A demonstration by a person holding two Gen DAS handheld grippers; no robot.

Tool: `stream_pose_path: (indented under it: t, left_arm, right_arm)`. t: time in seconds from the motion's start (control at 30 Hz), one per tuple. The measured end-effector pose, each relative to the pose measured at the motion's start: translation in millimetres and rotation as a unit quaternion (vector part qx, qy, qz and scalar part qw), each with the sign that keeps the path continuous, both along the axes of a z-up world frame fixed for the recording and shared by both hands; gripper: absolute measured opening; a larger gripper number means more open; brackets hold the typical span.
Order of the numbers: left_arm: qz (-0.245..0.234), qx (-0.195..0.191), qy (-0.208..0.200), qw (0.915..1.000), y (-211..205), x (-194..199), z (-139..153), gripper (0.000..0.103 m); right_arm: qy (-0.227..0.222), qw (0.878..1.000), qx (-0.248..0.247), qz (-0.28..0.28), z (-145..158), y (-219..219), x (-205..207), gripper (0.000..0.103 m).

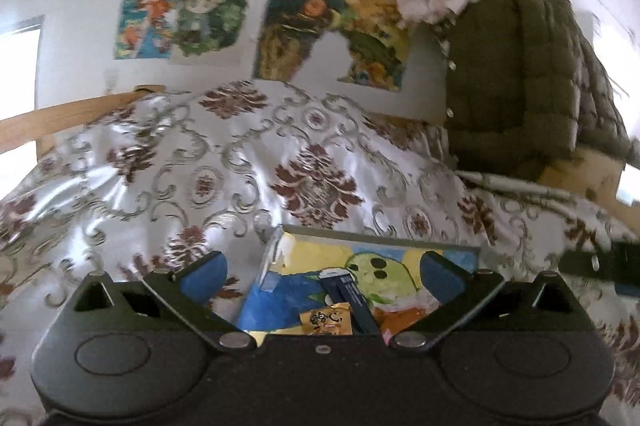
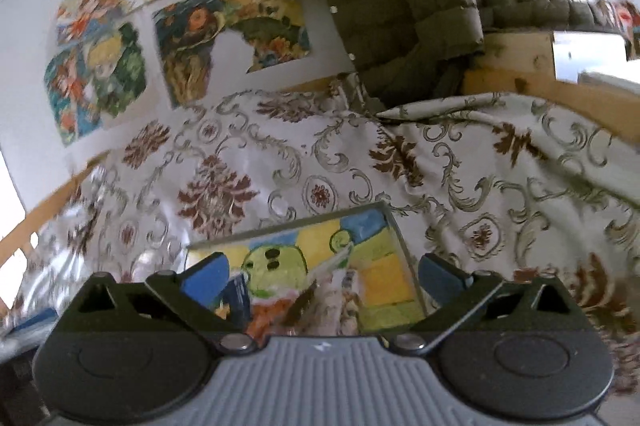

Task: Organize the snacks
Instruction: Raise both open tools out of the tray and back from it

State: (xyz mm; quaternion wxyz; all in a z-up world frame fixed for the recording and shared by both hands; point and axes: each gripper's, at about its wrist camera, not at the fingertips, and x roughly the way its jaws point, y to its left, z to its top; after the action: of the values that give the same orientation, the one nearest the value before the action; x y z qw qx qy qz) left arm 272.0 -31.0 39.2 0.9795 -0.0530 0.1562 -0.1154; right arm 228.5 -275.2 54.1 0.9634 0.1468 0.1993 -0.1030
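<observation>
Both hand-held grippers (image 1: 322, 268) (image 2: 322, 272) gape above floral cloth (image 1: 240, 165), posters (image 1: 332, 29) behind.

Patterned cloth (image 1: 224, 161), green quilted jacket (image 1: 516, 73), wall pictures (image 1: 184, 9)

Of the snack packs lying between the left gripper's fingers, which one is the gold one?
The small gold packet with dark characters printed on it, lowest in the left wrist view; the long pack beside it is dark blue.

We see a shiny white cloth (image 1: 240, 161) swirling with grey scrolls and maroon damask medallions. On it, a shallow tray (image 2: 384, 266) painted yellow, blue and orange, with a lime-green, black-dotted face. Behind, we spot a quilted olive-green jacket (image 1: 520, 73) and multicoloured cartoon posters (image 1: 184, 13).
</observation>
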Motion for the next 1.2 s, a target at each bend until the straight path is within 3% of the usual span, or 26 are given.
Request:
stream_pose_path:
  t: [0.13,0.33,0.53,0.7,1.0,1.2]
  left_arm:
    - [0.003,-0.013,0.016,0.9998,7,-25,-2,0.102]
    - [0.003,0.017,0.032,0.9994,8,-57,-3,0.102]
    - [0.003,0.032,0.041,0.9986,11,-87,-7,0.102]
    - [0.024,0.055,0.052,0.9968,21,-113,-14,0.102]
    - [0.052,0.092,0.051,0.9931,23,-155,-11,0.102]
    - [0.053,0.114,0.087,0.9882,22,-174,-23,0.102]
  right_arm:
    - [0.009,0.999,-0.036,0.019,5,10,-29,0.103]
    - [0.006,0.997,-0.06,0.049,2,14,-75,0.103]
    - [-0.011,0.995,-0.09,0.036,-7,21,-114,0.103]
    - [-0.014,0.992,-0.11,0.056,-10,29,-134,0.103]
    - [0.015,0.992,-0.066,0.102,-32,39,-160,0.103]
    - [0.035,0.99,-0.061,0.124,-40,47,-173,0.103]
